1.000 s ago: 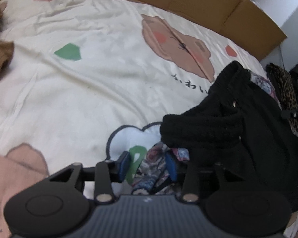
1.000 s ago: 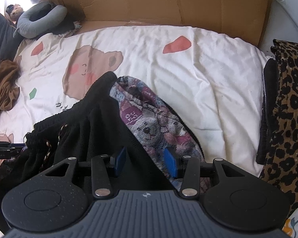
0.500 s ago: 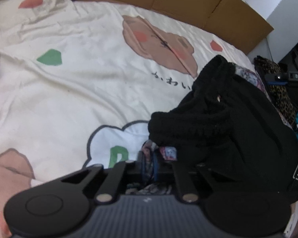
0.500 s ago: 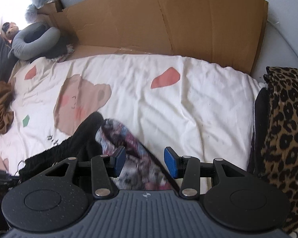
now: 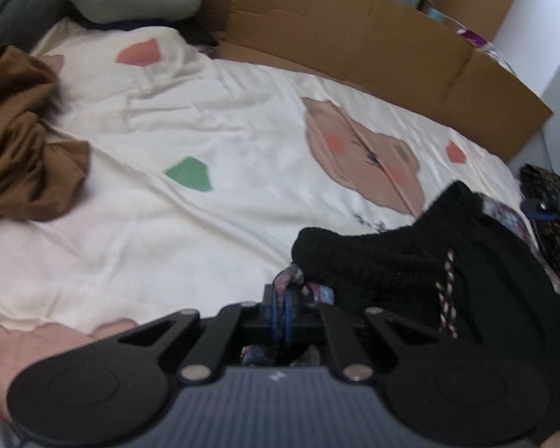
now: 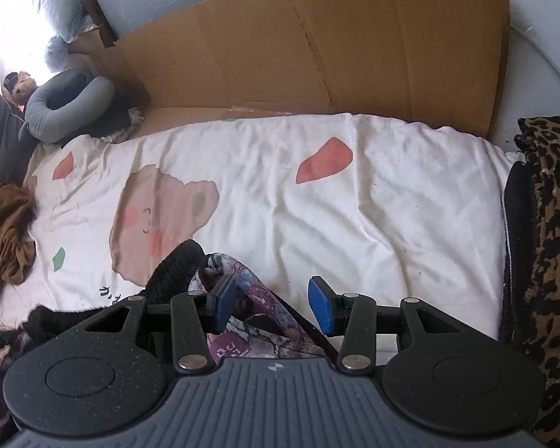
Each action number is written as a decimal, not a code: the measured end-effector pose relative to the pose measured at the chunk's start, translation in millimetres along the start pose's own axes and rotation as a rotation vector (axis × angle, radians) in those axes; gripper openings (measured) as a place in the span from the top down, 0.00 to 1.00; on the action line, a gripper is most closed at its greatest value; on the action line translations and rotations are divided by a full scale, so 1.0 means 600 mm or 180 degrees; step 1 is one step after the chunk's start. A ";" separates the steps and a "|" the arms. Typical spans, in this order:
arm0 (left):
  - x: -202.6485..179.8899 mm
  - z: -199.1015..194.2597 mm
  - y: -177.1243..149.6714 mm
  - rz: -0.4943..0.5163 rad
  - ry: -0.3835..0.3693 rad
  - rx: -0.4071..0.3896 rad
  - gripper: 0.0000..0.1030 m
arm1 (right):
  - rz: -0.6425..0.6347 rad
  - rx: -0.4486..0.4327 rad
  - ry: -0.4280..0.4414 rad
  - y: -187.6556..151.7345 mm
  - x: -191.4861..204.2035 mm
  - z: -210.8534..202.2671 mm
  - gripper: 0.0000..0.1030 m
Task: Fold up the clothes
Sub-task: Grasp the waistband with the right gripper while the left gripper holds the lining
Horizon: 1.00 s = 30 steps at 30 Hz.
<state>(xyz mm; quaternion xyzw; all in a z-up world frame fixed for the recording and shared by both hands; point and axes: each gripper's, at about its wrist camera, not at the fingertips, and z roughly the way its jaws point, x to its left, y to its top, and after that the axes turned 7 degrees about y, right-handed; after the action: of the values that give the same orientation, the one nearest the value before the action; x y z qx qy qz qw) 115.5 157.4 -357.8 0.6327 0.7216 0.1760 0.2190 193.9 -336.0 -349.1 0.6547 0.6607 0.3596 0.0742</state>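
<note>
Two grippers over one cream duvet (image 6: 373,216): left gripper (image 5: 284,311) clenched on the patterned garment's (image 5: 319,293) edge (one black garment (image 5: 448,272) overlying), right gripper (image 6: 271,304) parted above it.

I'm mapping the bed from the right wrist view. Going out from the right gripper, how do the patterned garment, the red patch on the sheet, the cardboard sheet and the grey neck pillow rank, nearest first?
From the right gripper:
1. Patterned garment, between the open fingers, toward the left one.
2. Red patch, ahead on the sheet.
3. Cardboard sheet, standing behind the bed, and grey neck pillow, far left corner: too close to call.
</note>
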 end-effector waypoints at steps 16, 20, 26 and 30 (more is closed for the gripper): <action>0.059 0.024 0.051 -0.0125 0.0480 -0.0139 0.97 | -0.0169 0.0165 0.0108 0.034 0.000 0.047 0.52; 0.079 0.027 0.050 -0.0212 0.0518 -0.0136 0.97 | -0.0317 0.0309 0.0225 0.044 0.020 0.072 0.52; 0.095 0.035 0.036 -0.0299 0.0505 -0.0071 0.97 | -0.0491 0.0524 0.0523 0.054 0.063 0.126 0.52; 0.099 0.036 0.030 -0.0314 0.0513 -0.0054 0.97 | -0.0717 0.0737 0.0583 0.048 0.091 0.168 0.52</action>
<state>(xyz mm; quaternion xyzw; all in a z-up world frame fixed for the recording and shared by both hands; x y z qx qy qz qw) 136.0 218.1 -372.2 0.5783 0.7657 0.2214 0.1741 267.5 -251.0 -385.9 0.5453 0.7708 0.3287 -0.0223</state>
